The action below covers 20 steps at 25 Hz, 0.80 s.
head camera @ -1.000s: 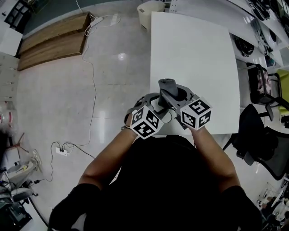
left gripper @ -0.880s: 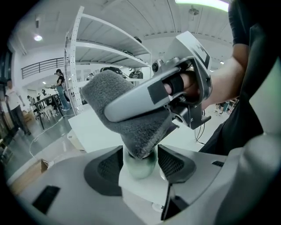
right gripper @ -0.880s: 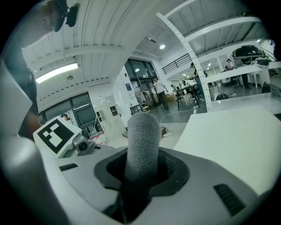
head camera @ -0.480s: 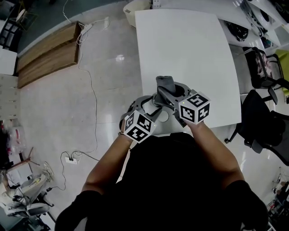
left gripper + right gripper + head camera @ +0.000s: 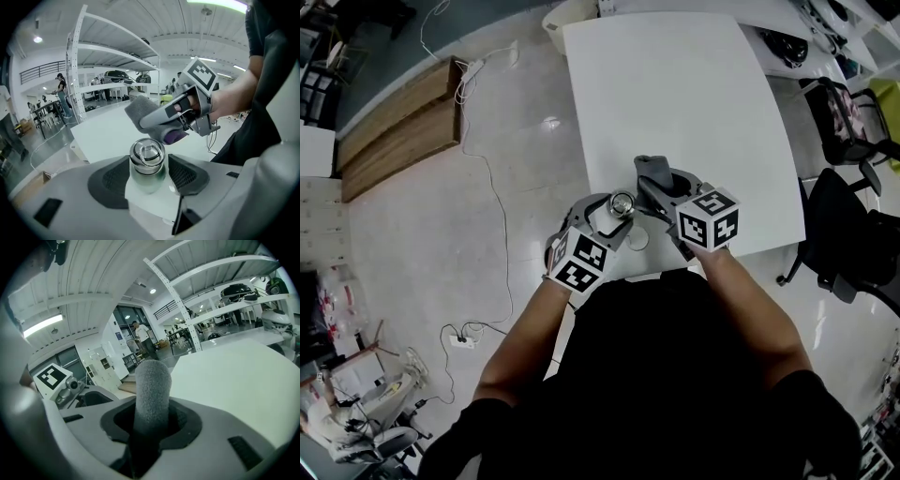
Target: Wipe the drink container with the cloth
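Note:
A clear drink bottle (image 5: 147, 164) with a steel lid and ring handle sits clamped between the pads of my left gripper (image 5: 148, 174); in the head view its lid (image 5: 622, 202) shows at the table's near edge. My right gripper (image 5: 151, 420) is shut on a folded grey cloth (image 5: 151, 394), which sticks up out of the jaws. In the head view the grey cloth (image 5: 652, 172) is just right of the bottle, held by the right gripper (image 5: 667, 192). The left gripper view shows the cloth (image 5: 143, 112) hovering just above and behind the lid, apart from it.
The white table (image 5: 675, 103) stretches away from me. A bin (image 5: 565, 16) stands at its far left corner, black chairs (image 5: 848, 244) to the right. Wooden boards (image 5: 398, 127) and a cable (image 5: 492, 187) lie on the floor at left.
The left gripper with the bottle has shifted left, away from the right gripper, so the steel lid now shows. The cloth stays in the right gripper.

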Each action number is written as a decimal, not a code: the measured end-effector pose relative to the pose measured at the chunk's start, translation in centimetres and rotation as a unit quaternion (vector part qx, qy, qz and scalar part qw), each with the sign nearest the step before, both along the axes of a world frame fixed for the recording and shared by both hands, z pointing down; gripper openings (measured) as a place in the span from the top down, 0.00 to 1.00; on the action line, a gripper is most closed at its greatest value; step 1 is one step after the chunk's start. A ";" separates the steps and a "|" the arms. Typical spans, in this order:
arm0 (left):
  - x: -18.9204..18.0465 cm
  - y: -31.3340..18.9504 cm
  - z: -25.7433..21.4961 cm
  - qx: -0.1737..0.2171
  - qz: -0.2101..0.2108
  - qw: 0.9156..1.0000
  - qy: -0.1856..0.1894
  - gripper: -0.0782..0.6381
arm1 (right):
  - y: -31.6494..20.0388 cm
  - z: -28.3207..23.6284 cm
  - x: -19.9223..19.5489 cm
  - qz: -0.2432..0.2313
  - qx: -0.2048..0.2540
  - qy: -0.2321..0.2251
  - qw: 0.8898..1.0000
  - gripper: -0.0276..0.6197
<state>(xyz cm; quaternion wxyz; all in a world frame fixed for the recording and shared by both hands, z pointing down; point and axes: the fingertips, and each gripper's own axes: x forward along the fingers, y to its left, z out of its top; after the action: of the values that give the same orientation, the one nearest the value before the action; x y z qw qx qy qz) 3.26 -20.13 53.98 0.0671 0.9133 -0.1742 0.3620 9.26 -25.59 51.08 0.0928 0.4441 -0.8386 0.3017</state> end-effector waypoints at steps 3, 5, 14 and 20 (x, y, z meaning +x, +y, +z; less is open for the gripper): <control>0.0 -0.2 -0.3 0.005 0.001 1.000 -0.002 0.54 | 1.0 0.6 0.8 0.010 -0.011 0.006 1.000 0.79; 0.1 -0.3 -0.4 0.005 0.003 1.000 -0.006 0.54 | 1.9 0.9 1.1 0.010 -0.017 0.004 1.000 0.80; 1.3 -1.1 0.4 -0.018 0.011 1.000 -0.023 0.54 | 4.6 0.1 1.6 0.010 -0.015 -0.016 1.000 0.79; 1.5 -2.5 -0.1 -0.055 -0.014 0.998 0.017 0.53 | 4.8 -0.5 2.0 0.025 -0.007 -0.024 0.999 0.79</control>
<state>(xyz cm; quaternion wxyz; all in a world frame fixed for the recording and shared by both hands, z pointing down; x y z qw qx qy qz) 4.73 -22.63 53.84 0.1255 0.9114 -0.1659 0.3549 11.31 -20.77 50.59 0.0683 0.4564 -0.8271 0.3208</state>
